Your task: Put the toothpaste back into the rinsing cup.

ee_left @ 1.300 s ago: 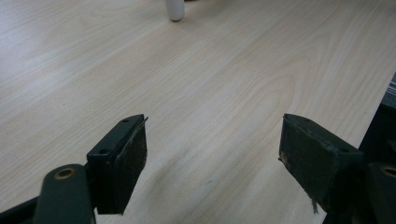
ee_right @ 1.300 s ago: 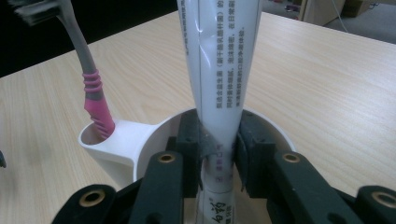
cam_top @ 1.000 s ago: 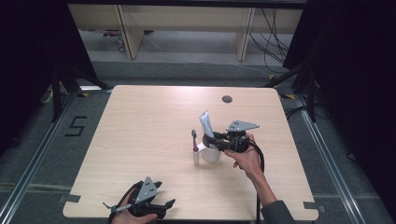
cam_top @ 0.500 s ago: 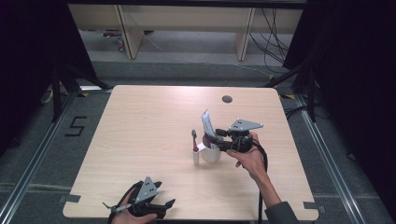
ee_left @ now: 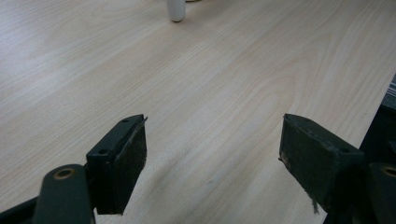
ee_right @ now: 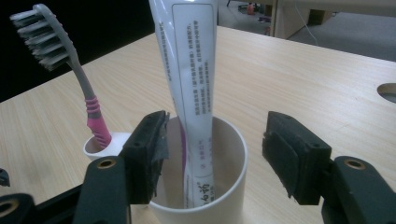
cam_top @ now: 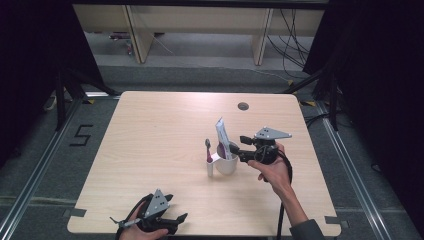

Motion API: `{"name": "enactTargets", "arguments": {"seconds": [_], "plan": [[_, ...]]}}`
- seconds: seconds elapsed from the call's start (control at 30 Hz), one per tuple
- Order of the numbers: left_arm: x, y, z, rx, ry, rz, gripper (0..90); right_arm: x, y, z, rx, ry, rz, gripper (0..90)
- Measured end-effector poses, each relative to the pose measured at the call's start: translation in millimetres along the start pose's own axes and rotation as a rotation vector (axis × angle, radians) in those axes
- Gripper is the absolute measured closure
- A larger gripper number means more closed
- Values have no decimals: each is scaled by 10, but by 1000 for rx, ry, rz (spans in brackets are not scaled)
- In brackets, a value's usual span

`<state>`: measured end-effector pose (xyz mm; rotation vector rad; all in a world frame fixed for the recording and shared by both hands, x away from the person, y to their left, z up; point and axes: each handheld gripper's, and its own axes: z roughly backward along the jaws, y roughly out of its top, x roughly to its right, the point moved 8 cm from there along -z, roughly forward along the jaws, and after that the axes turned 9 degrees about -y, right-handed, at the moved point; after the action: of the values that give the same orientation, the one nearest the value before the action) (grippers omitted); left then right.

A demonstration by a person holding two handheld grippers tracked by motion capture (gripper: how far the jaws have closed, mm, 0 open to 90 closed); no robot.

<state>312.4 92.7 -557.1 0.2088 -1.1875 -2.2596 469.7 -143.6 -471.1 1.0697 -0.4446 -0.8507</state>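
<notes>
A white cup [cam_top: 226, 164] stands mid-table with a white toothpaste tube [cam_top: 221, 136] upright in it. A pink-and-grey toothbrush [cam_top: 208, 149] stands in the small holder on its left side. My right gripper [cam_top: 235, 149] is level at the cup's right. Its jaws have just been opening. In the right gripper view they stand apart either side of the tube [ee_right: 194, 70] and the cup [ee_right: 224, 205], and the pads touch neither; the toothbrush [ee_right: 70, 60] leans at the left. My left gripper [cam_top: 175, 220] rests open at the table's front edge with nothing between its jaws [ee_left: 212, 154].
A round cable hole [cam_top: 243, 106] sits near the table's far edge. The wooden table [cam_top: 150, 130] drops off close behind my left gripper. The base of the cup's holder [ee_left: 176, 9] shows far ahead in the left gripper view.
The right gripper's jaws have spread apart off the toothpaste tube, which stays standing in the cup. The right hand shifted slightly right. The left gripper has not moved.
</notes>
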Motion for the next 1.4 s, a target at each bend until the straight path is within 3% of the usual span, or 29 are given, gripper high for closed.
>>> {"name": "enactTargets", "arguments": {"seconds": [0.03, 0.2, 0.3, 0.33, 0.4, 0.47, 0.5, 0.6, 0.7, 0.83, 0.87, 0.9, 0.93, 0.97, 1.03, 1.1, 1.13, 1.2, 1.23, 1.27, 1.3, 1.4], "plan": [[0, 1, -2, 2, -1, 0, 228, -25, -12, 16, -10, 7, -36, 396], [1, 2, -6, 4, -3, 0, 228, 37, -37, 60, -4, -11, -21, 359], [7, 6, -4, 8, 2, 6, 228, 43, -51, 81, -11, -4, -42, 350], [5, 6, -3, 8, 3, 6, 227, 72, -48, 87, -2, -22, -20, 347], [3, 7, -2, 11, 3, 7, 227, 55, -53, 102, -5, -12, -55, 339], [5, 5, -3, 9, 3, 7, 227, 81, -53, 120, -1, -23, -24, 332], [6, 6, -3, 8, 3, 5, 226, 52, -62, 130, -10, -16, -63, 328], [6, 7, -3, 10, 3, 6, 225, 84, -72, 151, -6, -18, -32, 316], [-1, 2, 1, 3, 2, 0, 224, 83, -94, 186, -24, -23, -65, 292], [1, -2, -1, 0, -1, -3, 222, 140, -89, 203, -6, -47, -33, 259], [-1, -1, 0, 1, 0, -3, 220, 111, -101, 218, -22, -37, -66, 243], [-1, 0, 0, 1, 0, -3, 219, 105, -112, 229, -33, -33, -68, 240], [-1, 0, 0, 2, 1, -2, 218, 143, -107, 232, -16, -55, -34, 235], [-2, 0, 1, 2, 2, -2, 217, 105, -124, 244, -35, -40, -75, 226], [4, 8, -9, 16, 3, 10, 216, 136, -127, 257, -26, -53, -46, 207], [4, 7, -8, 16, 2, 10, 215, 123, -154, 267, -38, -49, -74, 198], [4, 8, -8, 16, 2, 10, 215, 151, -161, 272, -37, -56, -53, 193], [-5, 2, -2, 8, 1, 1, 213, 150, -189, 290, -53, -55, -71, 189], [-9, 5, 1, 10, 5, 1, 213, 168, -191, 292, -50, -60, -55, 189], [-4, 11, 2, 16, 6, 10, 213, 151, -207, 307, -60, -57, -86, 189], [-25, 0, 19, -5, 10, -9, 213, 161, -214, 326, -60, -57, -83, 189], [-15, 14, 6, 15, 5, 7, 212, 200, -246, 373, -55, -71, -74, 186]]}}
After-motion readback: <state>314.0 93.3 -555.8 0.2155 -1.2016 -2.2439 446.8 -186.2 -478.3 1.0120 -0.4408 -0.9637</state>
